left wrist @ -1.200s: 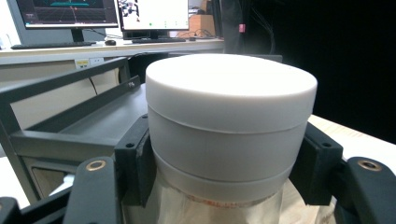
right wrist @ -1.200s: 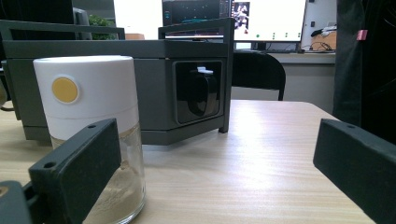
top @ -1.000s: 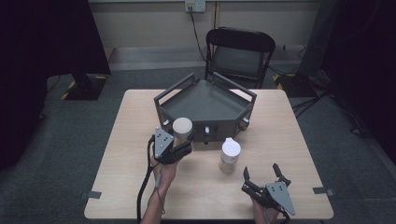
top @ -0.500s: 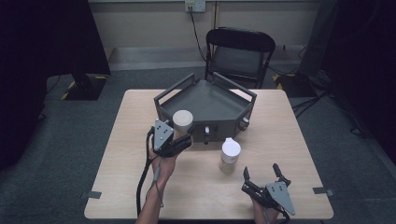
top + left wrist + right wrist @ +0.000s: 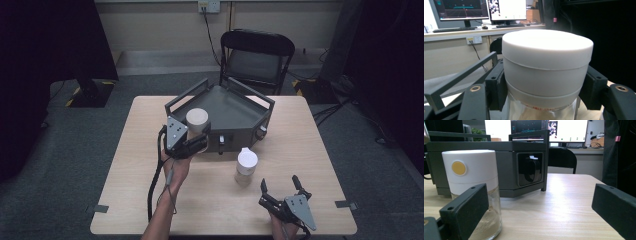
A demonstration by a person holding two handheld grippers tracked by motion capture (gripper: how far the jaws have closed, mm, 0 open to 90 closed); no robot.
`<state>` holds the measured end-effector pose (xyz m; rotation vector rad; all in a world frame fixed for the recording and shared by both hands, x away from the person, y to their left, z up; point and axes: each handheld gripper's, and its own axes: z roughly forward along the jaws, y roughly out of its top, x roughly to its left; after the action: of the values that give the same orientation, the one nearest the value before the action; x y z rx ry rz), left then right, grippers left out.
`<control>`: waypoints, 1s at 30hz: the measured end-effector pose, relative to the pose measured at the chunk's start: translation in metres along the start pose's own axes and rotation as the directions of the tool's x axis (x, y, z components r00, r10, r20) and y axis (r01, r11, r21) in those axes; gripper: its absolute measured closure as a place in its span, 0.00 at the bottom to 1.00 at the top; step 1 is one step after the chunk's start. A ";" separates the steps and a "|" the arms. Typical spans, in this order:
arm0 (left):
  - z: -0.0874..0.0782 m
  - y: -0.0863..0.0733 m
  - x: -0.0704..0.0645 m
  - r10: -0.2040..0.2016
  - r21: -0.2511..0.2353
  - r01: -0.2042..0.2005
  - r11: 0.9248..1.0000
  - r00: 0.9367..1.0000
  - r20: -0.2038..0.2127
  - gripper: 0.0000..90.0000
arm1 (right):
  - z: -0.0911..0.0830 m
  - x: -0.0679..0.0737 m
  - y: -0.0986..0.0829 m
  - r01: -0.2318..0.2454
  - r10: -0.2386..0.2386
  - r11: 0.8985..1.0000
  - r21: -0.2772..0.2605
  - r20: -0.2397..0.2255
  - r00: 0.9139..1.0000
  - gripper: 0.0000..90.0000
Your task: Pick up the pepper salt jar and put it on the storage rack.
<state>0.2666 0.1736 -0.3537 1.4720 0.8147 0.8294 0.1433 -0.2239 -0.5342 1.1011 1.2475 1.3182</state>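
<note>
My left gripper [image 5: 196,137] is shut on a glass jar with a wide white lid [image 5: 197,120], held in the air at the front left edge of the grey tray [image 5: 235,107]. In the left gripper view the jar's lid [image 5: 547,65] sits between both black jaws, close to the tray's rail [image 5: 461,75]. A second jar with a white cap and yellow dot [image 5: 246,165] stands on the table in front of the tray; it holds pale powder [image 5: 482,225]. My right gripper [image 5: 280,192] rests open near the table's front edge, just right of that jar [image 5: 471,185].
The wooden table [image 5: 150,200] carries the grey angular tray with raised rails and a front latch [image 5: 531,170]. A black folding chair [image 5: 257,55] stands behind the table. Monitors on a desk [image 5: 481,10] line the far wall.
My left gripper has lifted the white-lidded jar up and forward towards the tray's front left edge. The right gripper and the second jar have stayed put.
</note>
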 end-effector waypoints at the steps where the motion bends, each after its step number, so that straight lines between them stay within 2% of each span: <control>1: 0.001 0.002 0.000 0.000 -0.002 0.000 1.000 1.000 -0.002 0.38 | 0.000 0.000 0.000 0.000 0.000 1.000 0.000 0.000 1.000 0.00; 4: 0.006 0.009 -0.001 0.014 0.004 -0.014 1.000 1.000 -0.011 0.38 | 0.000 0.000 0.000 0.000 0.000 1.000 0.000 0.000 1.000 0.00; 15: 0.026 0.028 -0.001 0.007 0.017 -0.007 1.000 0.999 -0.035 0.38 | 0.000 -0.001 0.000 0.000 0.000 1.000 0.000 -0.003 1.000 0.00; 25: 0.044 0.034 -0.004 0.008 0.024 -0.007 1.000 0.999 -0.049 0.38 | 0.000 0.000 0.000 0.000 0.000 1.000 -0.001 -0.002 1.000 0.00; 30: 0.056 0.030 -0.003 0.010 0.031 -0.008 0.999 0.998 -0.059 0.38 | 0.000 0.000 0.000 0.001 -0.001 1.000 -0.001 -0.002 1.000 0.00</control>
<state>0.3139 0.1411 -0.3265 1.4849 0.8687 0.8742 0.1432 -0.2241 -0.5343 1.0986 1.2489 1.3189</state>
